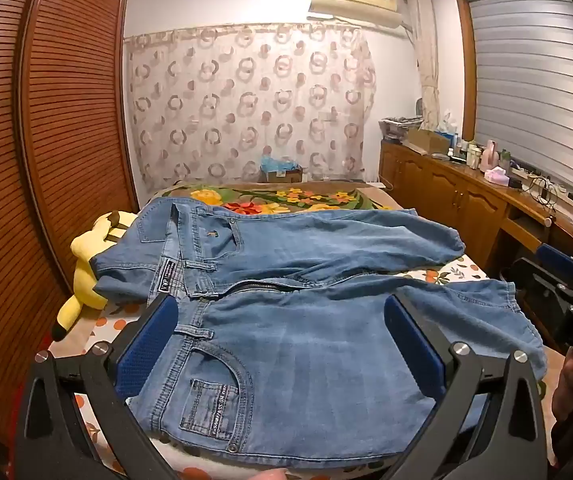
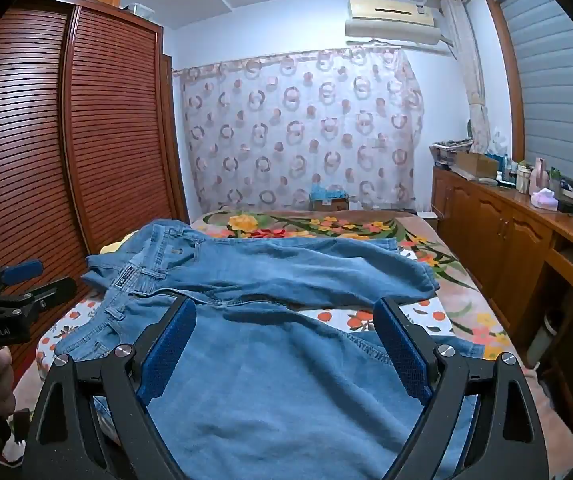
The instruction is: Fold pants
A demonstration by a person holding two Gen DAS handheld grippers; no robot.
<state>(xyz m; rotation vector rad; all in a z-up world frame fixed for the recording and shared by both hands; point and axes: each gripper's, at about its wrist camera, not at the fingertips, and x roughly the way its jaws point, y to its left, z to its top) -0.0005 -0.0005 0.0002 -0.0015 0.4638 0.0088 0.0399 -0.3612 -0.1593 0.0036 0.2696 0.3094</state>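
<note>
While spread flat on the bed [image 1: 462,270], jeans [image 1: 286,320] beneath both wide-spread tongs, left [image 1: 282,320] and right [image 2: 286,320].

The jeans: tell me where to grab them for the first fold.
Grip the jeans along the near leg's outer edge, left hand-held gripper near the waistband pocket, right hand-held gripper toward the hem, coming from the near bedside; the legs lie spread apart, likely needing stacking.

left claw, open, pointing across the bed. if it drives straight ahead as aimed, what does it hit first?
Probably the jeans. The left claw is open, with the near leg's denim already between its fingers, so it would likely meet that fabric first, then the far leg beyond. Its height above the cloth is unclear.
</note>
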